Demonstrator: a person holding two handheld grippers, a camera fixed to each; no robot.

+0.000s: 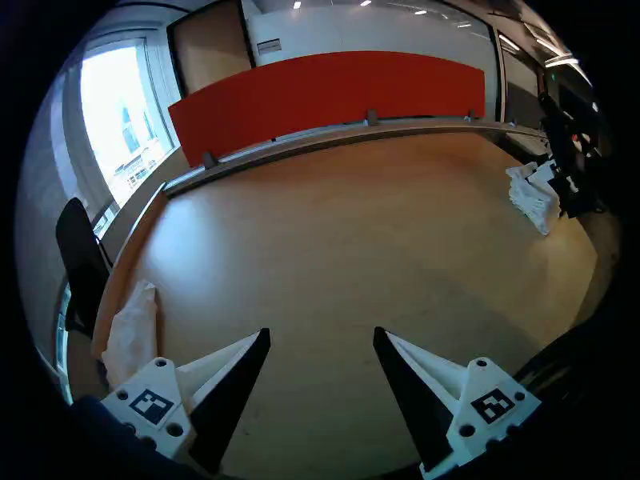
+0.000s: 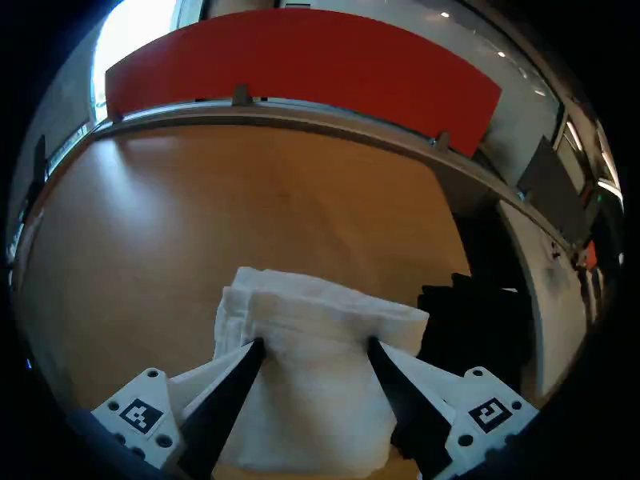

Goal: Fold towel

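One white towel point(image 2: 320, 384) on a wooden table point(image 2: 200, 208), between the jaws of the right gripper point(image 2: 314, 346).
Those jaws stand wide, and the folded towel spreads past both fingers; whether they press it I cannot tell. The left gripper point(image 1: 320, 340), jaws wide and empty, is well apart, with the towel to its far right. No writing can be read.

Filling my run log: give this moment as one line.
left gripper open, over table | right gripper open, astride folded towel

Soft white cloth towel point(image 2: 320, 352), smooth glossy wood table point(image 2: 200, 208), matt plastic fingers point(image 2: 228, 400)
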